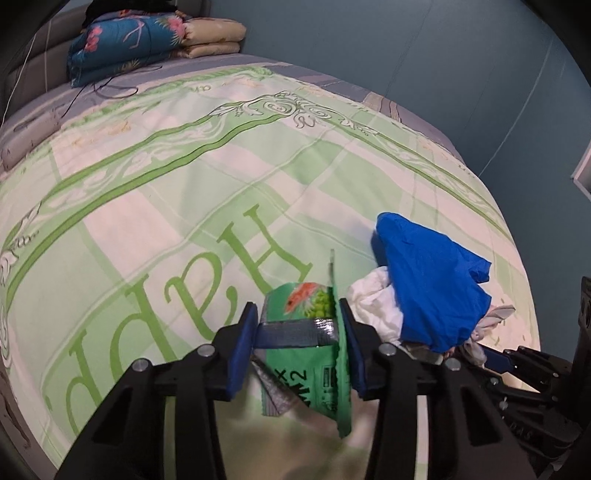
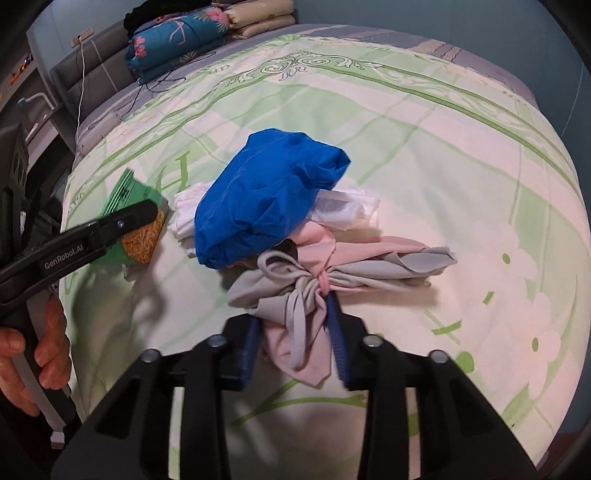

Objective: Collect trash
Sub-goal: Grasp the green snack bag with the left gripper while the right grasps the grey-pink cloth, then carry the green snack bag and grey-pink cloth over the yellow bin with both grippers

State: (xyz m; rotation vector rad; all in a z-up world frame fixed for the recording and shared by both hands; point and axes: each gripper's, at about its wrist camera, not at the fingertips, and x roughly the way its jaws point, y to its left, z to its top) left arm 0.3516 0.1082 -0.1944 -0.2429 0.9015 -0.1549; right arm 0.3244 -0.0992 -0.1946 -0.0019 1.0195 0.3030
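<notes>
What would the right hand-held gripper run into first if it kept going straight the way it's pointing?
The right hand-held gripper is already shut on the grey and pink cloth bundle. Straight beyond that lies the blue plastic bag, probably next, though depth is hard to judge.

1. A bed (image 2: pixel 424 155) fills most of the right wrist view.
2. Folded quilts (image 2: pixel 177 33) lie on it at upper left.
3. A plastic bag (image 2: pixel 266 199) sits mid-frame, on a white cloth (image 2: pixel 184 218).
4. A snack wrapper (image 2: pixel 142 236) lies left of the bag.
5. A knotted rag (image 2: pixel 295 284) lies below the bag.
</notes>
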